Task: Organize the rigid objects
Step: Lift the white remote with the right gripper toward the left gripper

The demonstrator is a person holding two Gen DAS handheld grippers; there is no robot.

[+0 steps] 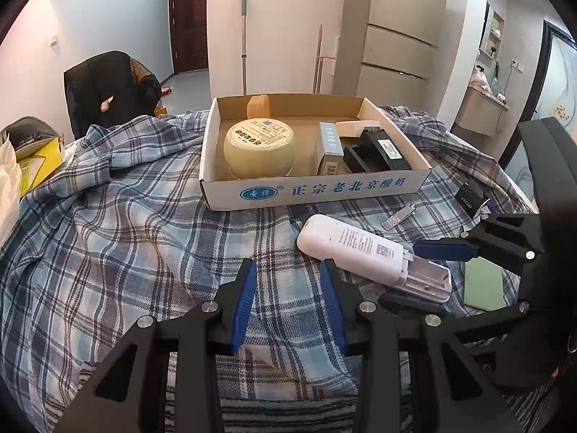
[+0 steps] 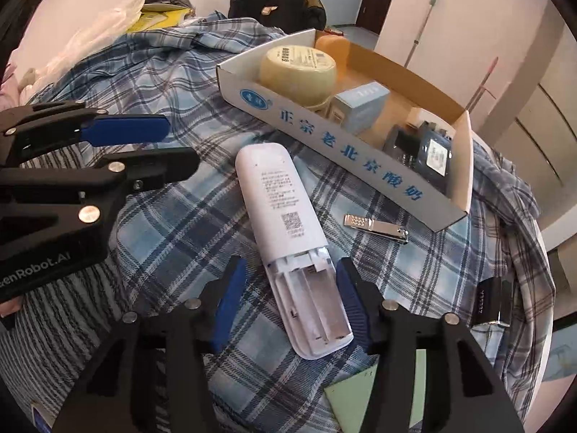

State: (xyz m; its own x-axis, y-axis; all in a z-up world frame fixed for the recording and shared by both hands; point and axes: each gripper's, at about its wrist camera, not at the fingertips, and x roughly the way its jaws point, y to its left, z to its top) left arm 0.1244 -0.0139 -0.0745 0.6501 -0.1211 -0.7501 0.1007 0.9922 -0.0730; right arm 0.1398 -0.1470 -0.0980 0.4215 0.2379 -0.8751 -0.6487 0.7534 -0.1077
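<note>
On the plaid cloth [image 1: 126, 223], left wrist view: left claw [image 1: 288, 296] open, blue pads apart, nothing between them, cloth only. Cardboard tray [image 1: 317, 191] ahead holds a round cream tub [image 1: 259, 148], a pale blue box [image 1: 329, 146] and a black block [image 1: 378, 149]. White remote [image 1: 351, 249] lies face down just right of the left claw, battery bay uncovered. Right claw [image 1: 425, 274] comes in from the right, at the remote's bay end. Nail clipper [image 1: 398, 217] sits beyond the remote.

Right wrist view: right claw [image 2: 292, 296] open around the remote [image 2: 279, 198], bay end between the pads; right pad [image 2: 348, 285] looks just at its edge, left pad clear of it. Nail clipper [image 2: 377, 224] lies between remote and tray [image 2: 360, 166]. Small black box [image 2: 492, 301] at right on the cloth. Left claw [image 2: 173, 144] at the left.
</note>
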